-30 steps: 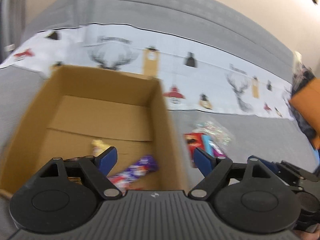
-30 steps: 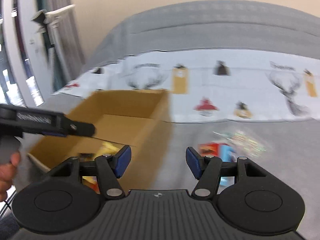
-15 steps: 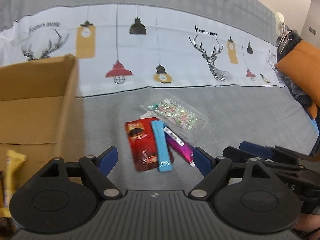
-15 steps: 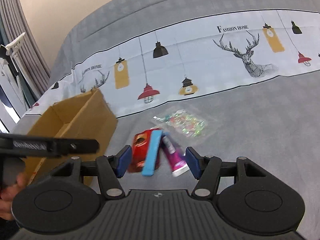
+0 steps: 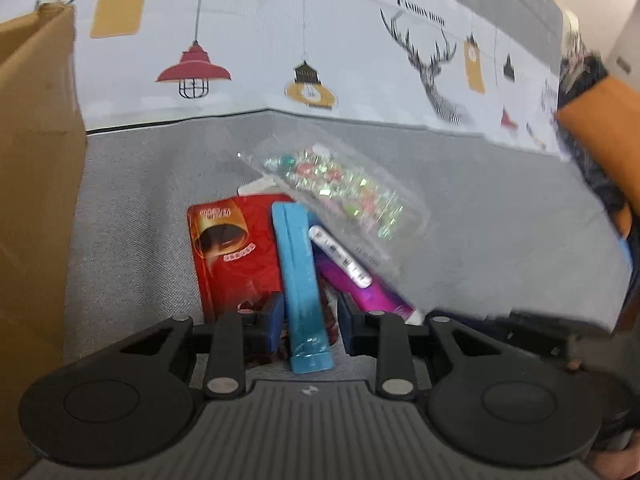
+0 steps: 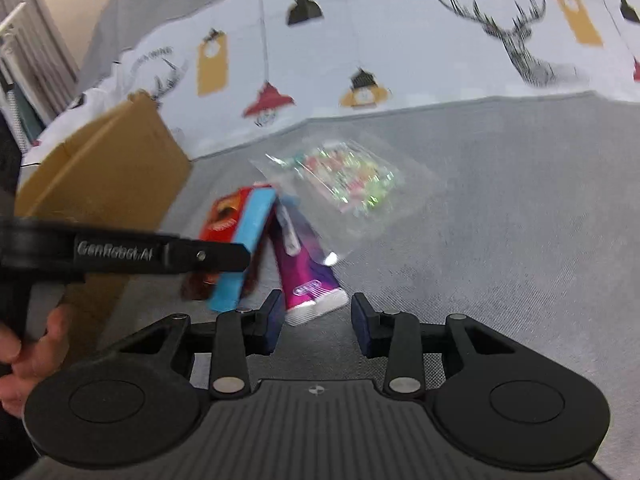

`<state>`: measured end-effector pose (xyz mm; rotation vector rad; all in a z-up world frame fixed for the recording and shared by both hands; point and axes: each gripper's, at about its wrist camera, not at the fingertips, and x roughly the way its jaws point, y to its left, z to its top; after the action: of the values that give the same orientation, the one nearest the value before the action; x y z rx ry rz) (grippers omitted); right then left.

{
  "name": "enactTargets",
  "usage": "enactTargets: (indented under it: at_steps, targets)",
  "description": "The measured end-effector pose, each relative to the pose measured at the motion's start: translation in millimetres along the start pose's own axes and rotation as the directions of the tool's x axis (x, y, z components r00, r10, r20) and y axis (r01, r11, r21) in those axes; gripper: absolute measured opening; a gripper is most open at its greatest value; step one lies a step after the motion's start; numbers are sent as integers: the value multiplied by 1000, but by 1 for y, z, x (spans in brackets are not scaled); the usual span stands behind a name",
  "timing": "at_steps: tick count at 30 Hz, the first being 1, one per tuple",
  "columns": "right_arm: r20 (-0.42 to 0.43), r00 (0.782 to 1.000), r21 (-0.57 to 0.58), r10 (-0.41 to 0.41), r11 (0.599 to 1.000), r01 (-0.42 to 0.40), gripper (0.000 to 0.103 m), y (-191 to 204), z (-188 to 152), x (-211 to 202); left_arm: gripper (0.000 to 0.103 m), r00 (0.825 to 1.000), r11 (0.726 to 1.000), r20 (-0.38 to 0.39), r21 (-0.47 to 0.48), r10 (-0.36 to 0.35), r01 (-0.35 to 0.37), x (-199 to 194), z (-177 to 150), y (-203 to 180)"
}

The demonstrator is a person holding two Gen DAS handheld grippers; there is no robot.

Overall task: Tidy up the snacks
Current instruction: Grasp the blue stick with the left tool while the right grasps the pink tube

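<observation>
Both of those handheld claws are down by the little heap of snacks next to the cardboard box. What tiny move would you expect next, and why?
Probably the left gripper finishes closing on the long blue packet. Its jaws already straddle that packet's near end and are closing, though the pads don't seem to press yet. The right gripper is likewise closing around the end of the purple packet.
</observation>
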<state>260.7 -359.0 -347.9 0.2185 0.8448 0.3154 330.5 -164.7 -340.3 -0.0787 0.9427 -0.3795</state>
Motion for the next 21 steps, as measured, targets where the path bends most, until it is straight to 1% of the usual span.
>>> enactTargets:
  at_steps: [3,5,7,9,11,13,14,16,18,19,21]
  targets:
    - [16,1000,-2,13,1000,-13,41,2,2,5,32,1000,1000,16,21,-6,5,2,-3,1]
    - [9,1000,-31,7,1000,-7,42,7,3,9,28,1000,1000,18,23,-3,3,3,-2,1]
    - [9,1000,-84,-15,996,15,43,16,3,14,15,1000,1000,13,5,1,-2,3,-2,5]
    - [14,1000,-126,-27,992,29,47,23,3,19,13,1000,1000,13,-6,-16,16,2,-4,9]
    - [21,999,-169,-41,985,44,49,29,2,24,13,999,999,12,-23,-31,31,1,-7,14]
    - [33,998,-233,-61,970,67,49,36,-1,27,12,1000,999,3,-15,-30,30,-1,-9,13]
    - [39,997,-263,-74,961,81,47,40,-3,28,12,1000,999,-3,-13,-31,31,-2,-9,12]
    - [50,994,-286,-93,953,104,39,43,-6,28,11,999,999,-12,-24,-39,39,-4,-11,11]
    - [50,994,-282,-95,954,106,36,43,-6,25,10,998,998,-22,-40,-56,55,-6,-13,12]
    - [48,994,-282,-97,953,107,36,43,-6,24,8,998,997,-24,-55,-64,63,-7,-13,13]
    - [46,994,-292,-102,950,112,35,45,-7,22,8,997,993,-28,-86,-78,76,-10,-14,16]
